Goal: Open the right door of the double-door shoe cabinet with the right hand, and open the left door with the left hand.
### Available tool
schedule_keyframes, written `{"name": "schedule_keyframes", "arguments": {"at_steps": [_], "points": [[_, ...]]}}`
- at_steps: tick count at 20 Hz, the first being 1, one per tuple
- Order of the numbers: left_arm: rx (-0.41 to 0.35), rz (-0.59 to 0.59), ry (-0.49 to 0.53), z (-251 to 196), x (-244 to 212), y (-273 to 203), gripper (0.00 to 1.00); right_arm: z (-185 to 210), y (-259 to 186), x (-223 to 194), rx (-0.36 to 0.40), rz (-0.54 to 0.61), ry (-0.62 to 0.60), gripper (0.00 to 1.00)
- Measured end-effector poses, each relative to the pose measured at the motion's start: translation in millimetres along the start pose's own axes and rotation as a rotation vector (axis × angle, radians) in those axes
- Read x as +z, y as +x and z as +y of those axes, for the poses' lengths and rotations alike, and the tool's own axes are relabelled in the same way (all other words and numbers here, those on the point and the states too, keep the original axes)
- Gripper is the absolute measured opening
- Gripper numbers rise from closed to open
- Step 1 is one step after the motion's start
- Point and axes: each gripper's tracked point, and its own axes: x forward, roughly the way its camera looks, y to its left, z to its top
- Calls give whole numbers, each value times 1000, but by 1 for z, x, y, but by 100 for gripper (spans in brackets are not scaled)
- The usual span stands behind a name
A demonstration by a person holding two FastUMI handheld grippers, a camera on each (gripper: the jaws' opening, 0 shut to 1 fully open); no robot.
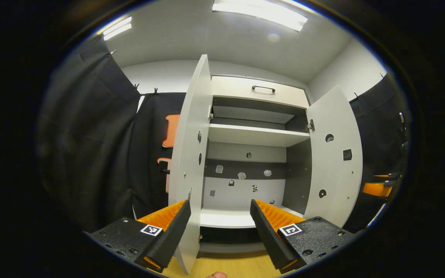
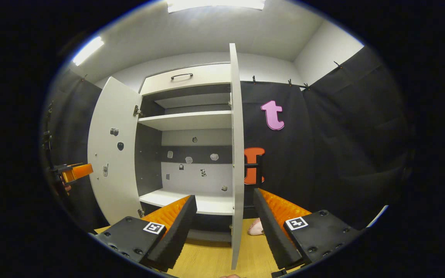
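Smooth matt white laminate covers the cabinet doors (image 1: 189,154); the floor (image 2: 214,258) is wood-grain, the booth wall (image 2: 323,146) matt black cloth.

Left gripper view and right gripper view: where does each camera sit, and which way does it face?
Left gripper view: rides the left gripper, facing the open cabinet; the left door stands edge-on between its open fingers.
Right gripper view: rides the right gripper, facing the same cabinet; the right door stands edge-on between its open fingers.
Shared: shelves, both open doors, the top drawer.
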Motion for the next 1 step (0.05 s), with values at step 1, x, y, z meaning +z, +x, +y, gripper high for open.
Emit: {"name": "schedule_keyframes", "arguments": {"at_steps": [1], "points": [[1,0,0,0,0,0,95,0,0,0,0,0,-1,98]]}}
